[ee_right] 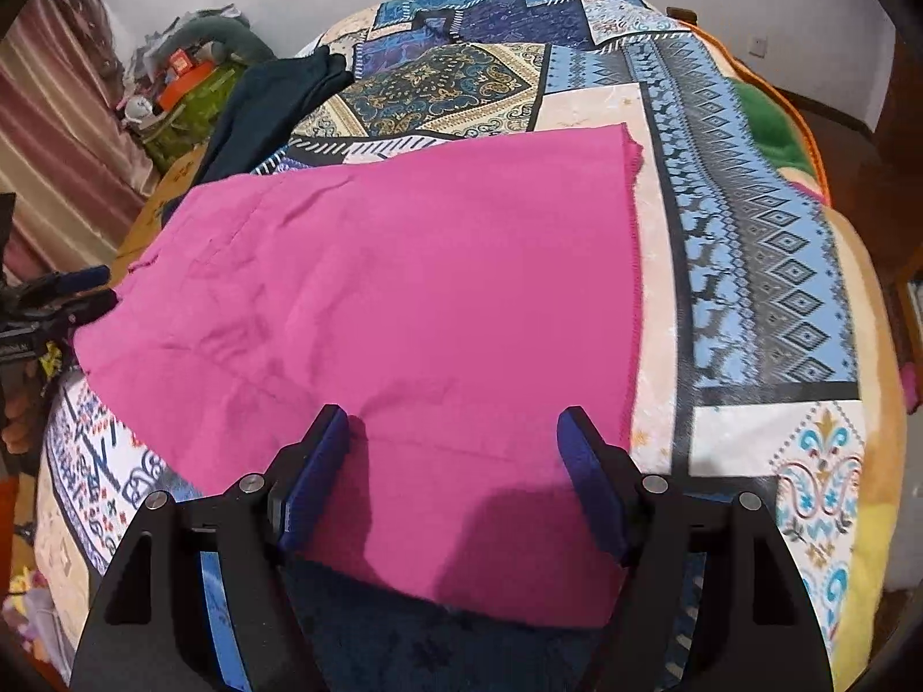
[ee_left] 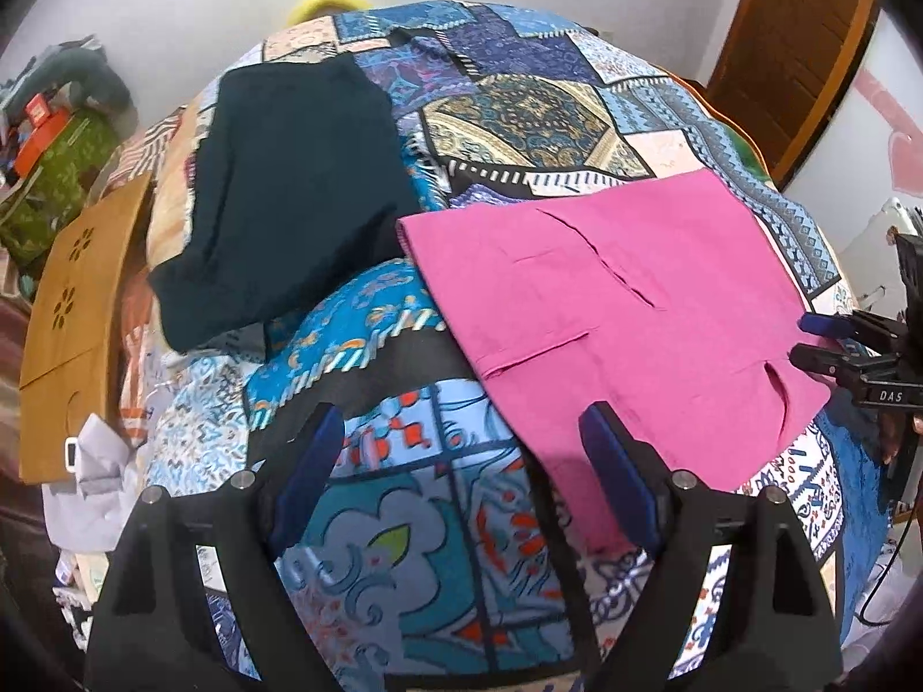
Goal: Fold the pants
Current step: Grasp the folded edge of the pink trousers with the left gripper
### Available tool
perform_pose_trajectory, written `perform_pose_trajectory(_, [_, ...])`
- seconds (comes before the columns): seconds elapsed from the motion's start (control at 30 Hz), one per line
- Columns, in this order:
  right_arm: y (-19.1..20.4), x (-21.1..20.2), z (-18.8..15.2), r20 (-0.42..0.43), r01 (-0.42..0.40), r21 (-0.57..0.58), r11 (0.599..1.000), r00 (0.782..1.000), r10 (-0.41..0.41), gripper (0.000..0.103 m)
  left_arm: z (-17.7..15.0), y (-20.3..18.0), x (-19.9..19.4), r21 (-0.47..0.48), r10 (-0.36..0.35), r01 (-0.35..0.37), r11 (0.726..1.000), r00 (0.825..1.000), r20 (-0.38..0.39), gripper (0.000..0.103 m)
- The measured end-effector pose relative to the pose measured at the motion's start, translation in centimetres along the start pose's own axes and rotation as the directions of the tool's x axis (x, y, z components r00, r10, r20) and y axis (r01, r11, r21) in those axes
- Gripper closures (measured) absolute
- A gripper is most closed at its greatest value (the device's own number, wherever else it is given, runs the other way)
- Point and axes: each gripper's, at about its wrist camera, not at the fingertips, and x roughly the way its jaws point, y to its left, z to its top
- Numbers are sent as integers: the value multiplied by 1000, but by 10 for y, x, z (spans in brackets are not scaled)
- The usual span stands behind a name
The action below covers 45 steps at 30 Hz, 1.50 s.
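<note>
Pink pants (ee_left: 623, 311) lie flat and folded on the patterned bedspread (ee_left: 415, 519), also filling the right wrist view (ee_right: 404, 311). My left gripper (ee_left: 461, 450) is open and empty, above the bedspread just left of the pants' near corner. My right gripper (ee_right: 453, 455) is open, hovering over the pants' near edge with nothing between its pads. It also shows at the right edge of the left wrist view (ee_left: 807, 340), beside the pants' edge. The left gripper shows at the left edge of the right wrist view (ee_right: 98, 288).
A dark teal garment (ee_left: 288, 202) lies on the bed beyond the pants at the left. A brown cardboard panel (ee_left: 75, 317) and clutter (ee_left: 57, 144) stand off the bed's left side. A wooden door (ee_left: 796, 57) is at the far right.
</note>
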Motion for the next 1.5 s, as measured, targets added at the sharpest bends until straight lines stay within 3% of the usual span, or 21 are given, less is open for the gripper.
perform_pose_trajectory(0.2, [11, -19, 6, 46, 67, -45, 997, 997, -65, 32, 0, 5, -32, -98, -22, 28, 995, 998, 67, 18])
perform_pose_trajectory(0.37, [38, -43, 18, 168, 55, -86, 995, 985, -40, 32, -1, -7, -51, -151, -43, 61, 987, 992, 121, 18])
perform_pose_trajectory(0.47, [53, -42, 21, 217, 35, -93, 995, 976, -14, 31, -10, -16, -49, -186, -111, 129, 974, 989, 102, 18])
perform_pose_trajectory(0.67, [72, -7, 12, 156, 21, -115, 993, 988, -3, 32, -27, -30, -41, -241, -205, 215, 946, 976, 68, 18])
perform_pose_trajectory(0.9, [67, 1, 4, 132, -6, -93, 996, 991, 18, 32, -41, -43, -38, -277, -320, 319, 906, 946, 42, 19])
perform_pose_trajectory(1.23, [67, 1, -2, 118, -27, -89, 996, 992, 37, 32, -25, -36, -12, -394, -474, 458, 797, 878, 64, 19])
perform_pose_trajectory(1.33, [67, 1, -2, 118, -29, -84, 996, 992, 39, 32, -15, -35, 0, -413, -442, 423, 807, 896, 55, 36])
perform_pose_trajectory(1.4, [67, 1, -2, 117, -30, -81, 996, 992, 39, 32, -8, -35, 8, -415, -398, 379, 827, 916, 44, 59])
perform_pose_trajectory(1.47, [67, 1, -3, 117, -32, -76, 997, 992, 41, 32, -6, -35, 13, -417, -350, 333, 846, 936, 39, 75])
perform_pose_trajectory(1.5, [67, 1, -3, 117, -33, -73, 997, 992, 41, 32, -6, -34, 15, -415, -337, 323, 850, 941, 42, 77])
